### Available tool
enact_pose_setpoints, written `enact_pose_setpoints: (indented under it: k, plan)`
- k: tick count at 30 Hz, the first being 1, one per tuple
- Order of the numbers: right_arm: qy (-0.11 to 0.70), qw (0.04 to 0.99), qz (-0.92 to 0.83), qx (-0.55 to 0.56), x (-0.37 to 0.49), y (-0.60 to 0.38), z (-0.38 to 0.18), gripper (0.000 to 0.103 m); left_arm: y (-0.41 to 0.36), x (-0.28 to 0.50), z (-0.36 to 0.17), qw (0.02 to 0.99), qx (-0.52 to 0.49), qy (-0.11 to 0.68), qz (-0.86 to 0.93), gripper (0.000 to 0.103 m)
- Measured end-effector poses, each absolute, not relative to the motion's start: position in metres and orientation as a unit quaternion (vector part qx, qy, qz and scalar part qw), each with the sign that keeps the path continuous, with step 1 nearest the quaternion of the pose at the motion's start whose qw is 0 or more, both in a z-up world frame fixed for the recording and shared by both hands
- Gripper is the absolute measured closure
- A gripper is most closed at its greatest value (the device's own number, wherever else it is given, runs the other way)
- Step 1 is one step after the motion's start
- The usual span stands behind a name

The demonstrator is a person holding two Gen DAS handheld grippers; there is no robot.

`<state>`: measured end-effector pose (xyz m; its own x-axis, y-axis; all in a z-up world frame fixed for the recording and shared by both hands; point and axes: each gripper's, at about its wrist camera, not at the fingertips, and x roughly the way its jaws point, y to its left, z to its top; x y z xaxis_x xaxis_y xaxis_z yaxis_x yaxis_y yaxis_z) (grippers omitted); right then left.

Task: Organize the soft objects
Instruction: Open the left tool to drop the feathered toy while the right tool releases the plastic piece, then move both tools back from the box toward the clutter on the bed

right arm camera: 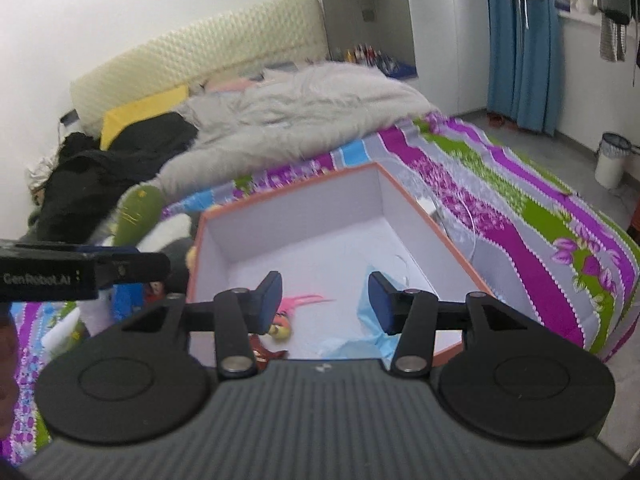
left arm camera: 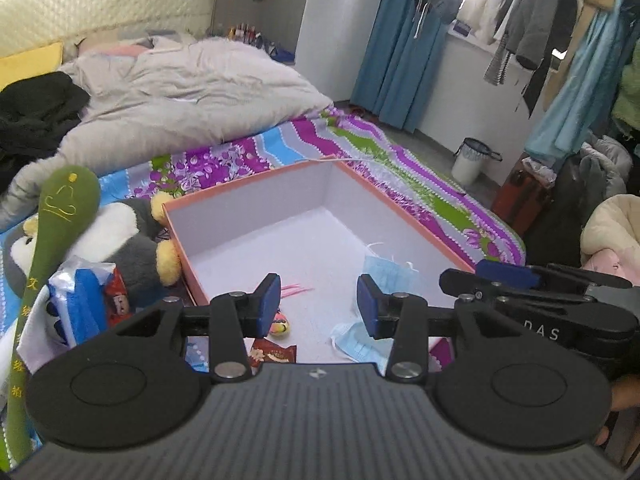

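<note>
On the bed [left arm camera: 420, 184], spread with a purple, green and blue striped sheet, an open box [left arm camera: 256, 196] with orange outer walls and a white inside sits in front of both tools. The left tool [left arm camera: 318, 304] hangs over the near end of the box with its blue-padded fingers [left arm camera: 272, 300] spread apart and nothing between them. The right tool [right arm camera: 324, 304] hovers over the same end, likewise released and empty, and its body shows at the right edge of the left wrist view.

Inside the box lie two light blue face masks [left arm camera: 384, 276], one near the right wall and one crumpled at the near wall, a small yellow toy with pink strands [left arm camera: 280, 326], and a red packet [left arm camera: 274, 354] at the near edge.

Just left of the box, on the sheet, a grey and white plush penguin [left arm camera: 132, 240] with yellow feet lies touching the box wall. A green padded massage stick [left arm camera: 52, 232] with yellow embroidery leans across it, and a blue and white tissue pack [left arm camera: 86, 300] sits beside it.

Farther back a grey duvet [left arm camera: 192, 92] is heaped, with black clothing [left arm camera: 36, 108] at its left.
</note>
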<state>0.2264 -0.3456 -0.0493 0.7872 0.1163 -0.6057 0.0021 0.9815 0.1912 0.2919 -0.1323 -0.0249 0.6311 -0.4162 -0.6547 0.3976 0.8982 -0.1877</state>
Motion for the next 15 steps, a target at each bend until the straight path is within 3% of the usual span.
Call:
enact_pose_setpoints:
  k: [15]
  plan:
    - [0.26,0.957,0.079,0.101,0.152,-0.303,-0.034,0.052,-0.076,0.19,-0.016,0.935,-0.03,0.303,-0.182,0.055]
